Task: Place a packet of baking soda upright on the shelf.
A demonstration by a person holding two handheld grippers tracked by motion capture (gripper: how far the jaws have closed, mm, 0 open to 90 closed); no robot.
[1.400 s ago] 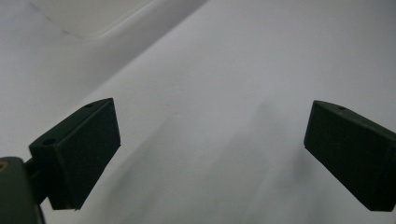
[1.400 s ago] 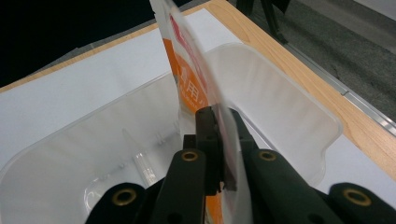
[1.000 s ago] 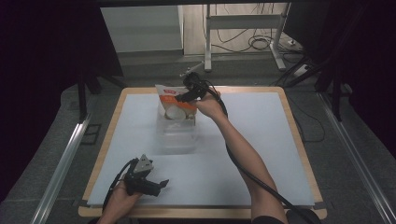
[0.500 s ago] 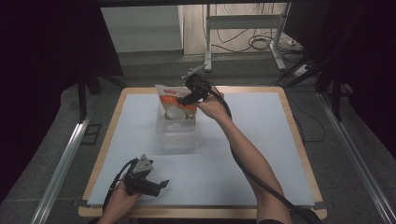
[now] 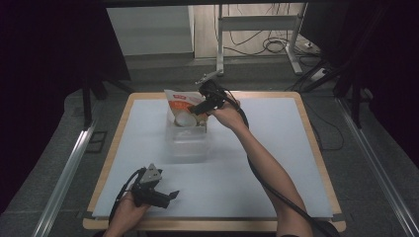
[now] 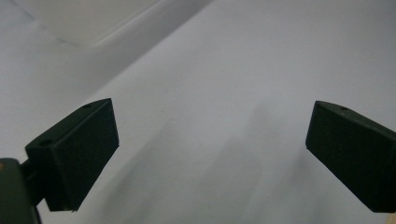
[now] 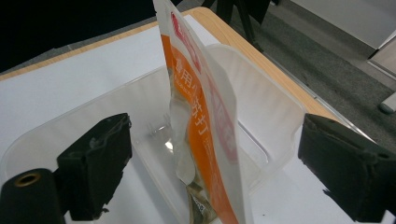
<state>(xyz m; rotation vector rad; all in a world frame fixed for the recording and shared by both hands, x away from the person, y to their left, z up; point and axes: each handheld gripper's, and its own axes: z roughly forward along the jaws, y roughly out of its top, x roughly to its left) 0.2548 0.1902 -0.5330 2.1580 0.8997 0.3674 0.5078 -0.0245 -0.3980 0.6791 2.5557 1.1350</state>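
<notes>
Fingers [image 7: 345, 172] of the right gripper [image 5: 201, 107] have just been opening and are now standing wide apart, not pressing on the orange-and-white pouch [image 7: 201, 116] standing upright between them. Below and around the pouch, the clear plastic bin [image 7: 261, 112] is sitting on the white table [image 5: 257, 168]. Near the table's front edge, the left gripper [image 5: 168, 196] is hovering with its own fingers [image 6: 74, 154] spread on nothing.

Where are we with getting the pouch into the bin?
Done: the orange pouch stands on edge inside the clear bin. In hand: the right hand-held gripper, jaws just opened, straddles it without pressing. Left: back that gripper away. The left hand-held gripper sits open near the table's front edge.
</notes>
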